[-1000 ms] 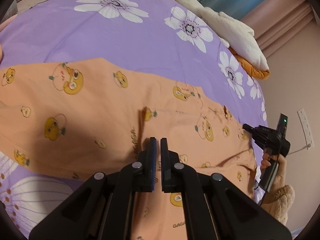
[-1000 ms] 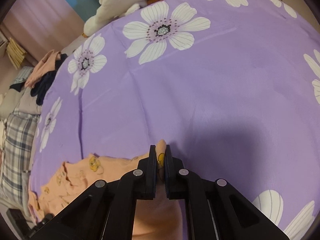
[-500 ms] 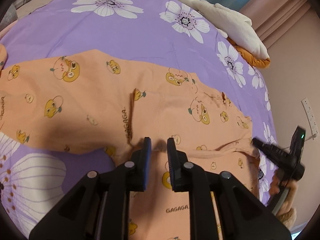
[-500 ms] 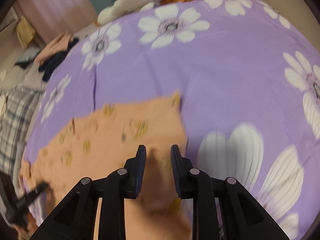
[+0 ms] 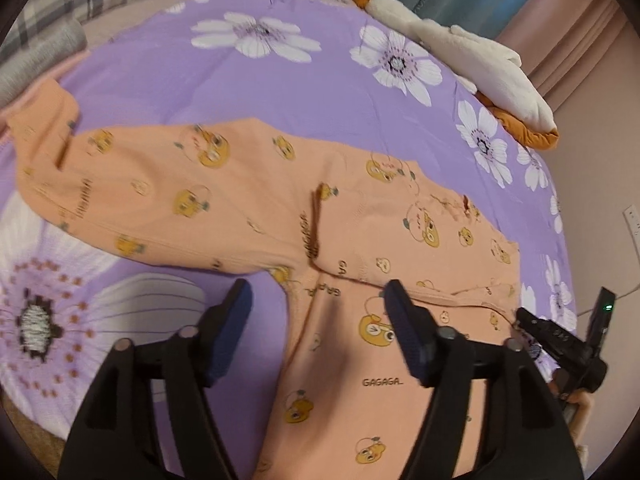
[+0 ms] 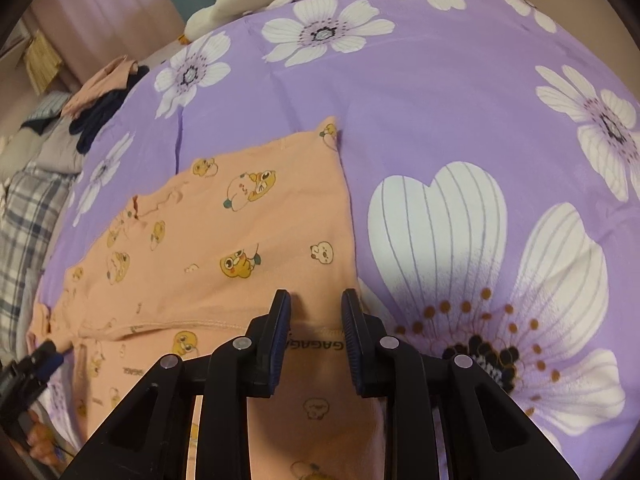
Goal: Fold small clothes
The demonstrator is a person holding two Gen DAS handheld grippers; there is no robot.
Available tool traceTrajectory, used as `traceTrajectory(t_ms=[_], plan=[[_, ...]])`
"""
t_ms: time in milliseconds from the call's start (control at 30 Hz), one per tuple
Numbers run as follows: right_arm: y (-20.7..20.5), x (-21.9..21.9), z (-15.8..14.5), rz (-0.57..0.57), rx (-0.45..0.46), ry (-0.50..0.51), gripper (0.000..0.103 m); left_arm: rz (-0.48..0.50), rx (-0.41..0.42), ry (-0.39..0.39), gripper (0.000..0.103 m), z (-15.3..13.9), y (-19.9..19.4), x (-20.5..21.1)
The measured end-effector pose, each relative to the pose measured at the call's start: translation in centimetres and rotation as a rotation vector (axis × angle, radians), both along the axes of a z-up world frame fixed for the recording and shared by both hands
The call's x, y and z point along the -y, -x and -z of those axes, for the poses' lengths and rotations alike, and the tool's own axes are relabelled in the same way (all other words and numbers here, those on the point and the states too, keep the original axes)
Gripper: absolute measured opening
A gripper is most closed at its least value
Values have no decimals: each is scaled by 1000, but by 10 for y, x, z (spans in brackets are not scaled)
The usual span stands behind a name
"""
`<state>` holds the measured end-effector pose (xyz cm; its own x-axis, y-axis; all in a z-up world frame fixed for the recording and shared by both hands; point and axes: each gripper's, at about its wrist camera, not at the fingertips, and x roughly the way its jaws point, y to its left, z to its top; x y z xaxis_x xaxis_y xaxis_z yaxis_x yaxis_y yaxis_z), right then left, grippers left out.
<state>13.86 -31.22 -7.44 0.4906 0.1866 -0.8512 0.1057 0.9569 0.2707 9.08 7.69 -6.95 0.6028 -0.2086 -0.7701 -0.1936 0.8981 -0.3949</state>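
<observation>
A peach baby garment [image 5: 248, 200] printed with yellow cartoon animals lies spread on the purple flowered bedsheet [image 5: 280, 92]. One sleeve or leg stretches to the left, and a folded layer lies across the right part. My left gripper [image 5: 316, 296] hovers over the seam where the limb meets the body; its jaws are opening wide and the pads press on nothing. In the right wrist view my right gripper [image 6: 316, 300] stands slightly open above the garment [image 6: 240, 240] near its right edge, and the cloth below is not pinched. The right gripper [image 5: 560, 340] also shows at the left view's right edge.
A white and orange plush toy [image 5: 480, 64] lies at the sheet's far edge. Dark and peach clothes [image 6: 100, 96] are piled at the far left corner, beside a plaid pillow [image 6: 24, 208]. Curtains and a wall with a socket stand beyond the bed.
Both grippers went from shut to open and let go of the garment. The folded-over part now lies flat. Both grippers have drawn back from the cloth, and the left jaws have spread widest.
</observation>
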Motion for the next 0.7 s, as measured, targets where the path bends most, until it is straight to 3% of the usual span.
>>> traceTrajectory(t_ms=[33, 100, 233, 300, 400, 700], plan=[[1, -3, -4, 11, 6, -3, 25, -9, 3, -9, 82, -2, 1, -2], [7, -8, -15, 13, 31, -27, 31, -33, 14, -22, 88, -5, 5, -7], [19, -22, -41, -13, 117, -66, 54, -94, 21, -42, 90, -9, 10, -24], [26, -32, -57, -27, 164, -59, 56, -135, 31, -40, 91, -10, 13, -37], [34, -44, -66, -32, 210, -51, 68, -215, 29, -11, 93, -9, 19, -63], [35, -60, -48, -71, 170, -31, 71, -479, -7, 26, 93, 4, 35, -155]])
